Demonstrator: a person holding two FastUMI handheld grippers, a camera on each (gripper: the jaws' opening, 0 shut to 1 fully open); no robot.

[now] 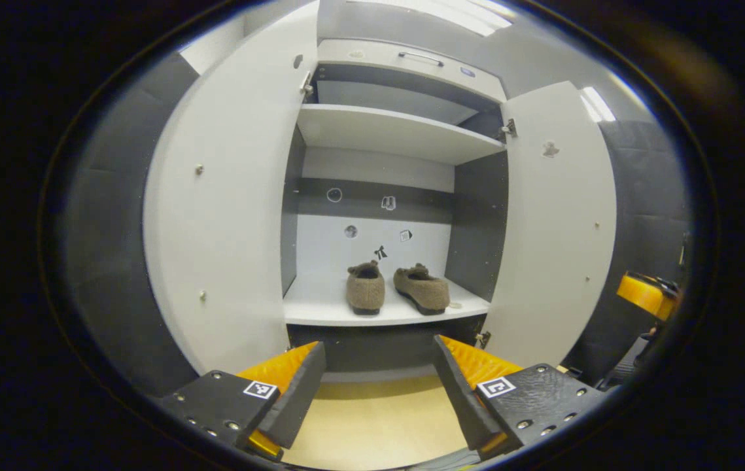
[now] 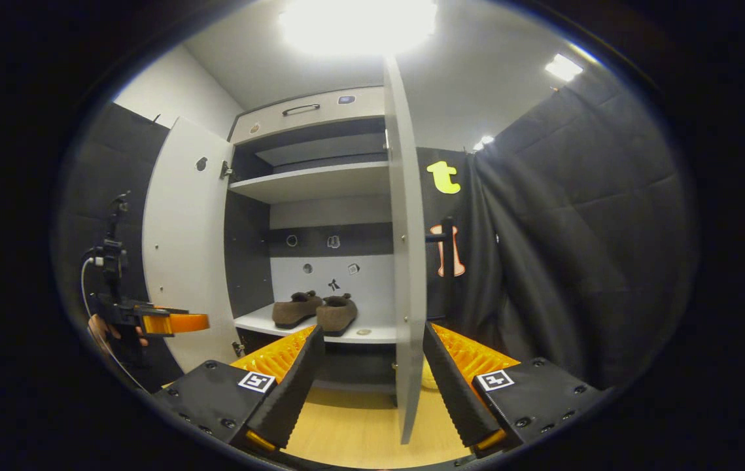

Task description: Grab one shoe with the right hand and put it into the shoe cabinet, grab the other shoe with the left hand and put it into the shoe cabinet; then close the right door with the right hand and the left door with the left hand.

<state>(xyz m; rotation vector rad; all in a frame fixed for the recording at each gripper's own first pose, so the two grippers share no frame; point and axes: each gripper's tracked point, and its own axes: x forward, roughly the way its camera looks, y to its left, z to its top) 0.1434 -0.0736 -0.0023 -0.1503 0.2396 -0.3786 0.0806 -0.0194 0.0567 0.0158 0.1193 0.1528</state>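
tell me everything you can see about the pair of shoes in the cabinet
The pair of shoes are brown, fuzzy slippers that look like felt or fleece, with dark soles and a small tuft at each opening. They sit side by side on the white lower shelf, toes toward the camera, the right one angled outward. In the right gripper view they appear to touch. Neither gripper touches them.
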